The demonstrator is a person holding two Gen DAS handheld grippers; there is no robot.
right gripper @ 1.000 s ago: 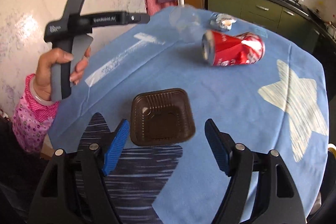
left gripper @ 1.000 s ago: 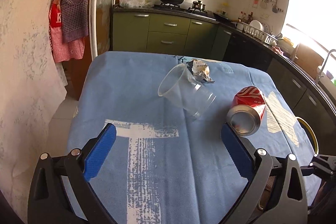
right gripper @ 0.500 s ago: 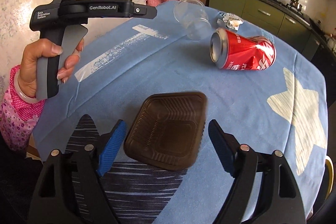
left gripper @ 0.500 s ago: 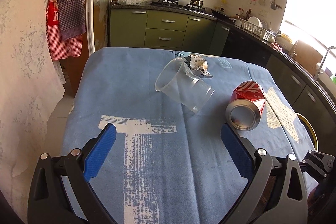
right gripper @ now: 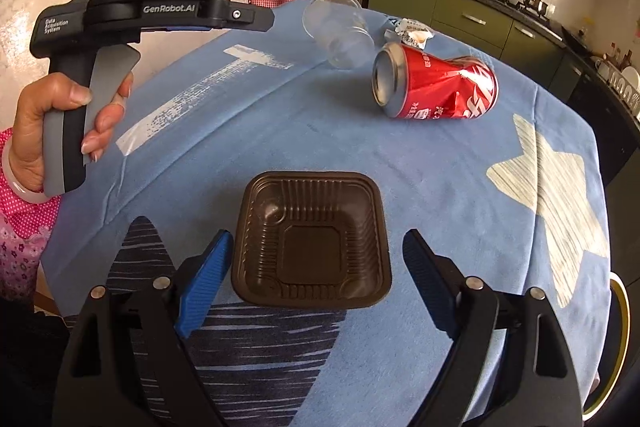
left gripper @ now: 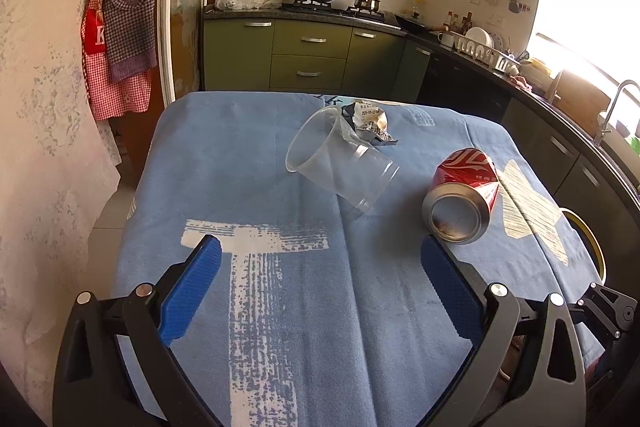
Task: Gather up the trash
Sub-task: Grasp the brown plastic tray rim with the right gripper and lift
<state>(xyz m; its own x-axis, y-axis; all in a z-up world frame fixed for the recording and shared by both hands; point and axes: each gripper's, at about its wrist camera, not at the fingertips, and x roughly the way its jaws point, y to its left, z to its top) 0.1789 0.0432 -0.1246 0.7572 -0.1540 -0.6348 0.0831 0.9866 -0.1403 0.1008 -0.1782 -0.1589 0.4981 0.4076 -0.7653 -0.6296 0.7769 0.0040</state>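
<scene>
A brown plastic tray lies on the blue tablecloth, between the open fingers of my right gripper. A dented red can lies on its side beyond it; it also shows in the left wrist view. A clear plastic cup lies on its side mid-table, with a crumpled wrapper behind it. My left gripper is open and empty, held above the cloth short of the cup and can. It shows in the right wrist view, held in a hand.
A yellow-rimmed bin sits past the table's right edge. Green kitchen cabinets and a counter stand behind the table. A wall with hanging aprons is at the left.
My right gripper has moved forward, so the brown tray now lies between its fingers. My left gripper has drawn back and lifted slightly; the cup and can look a little farther.
</scene>
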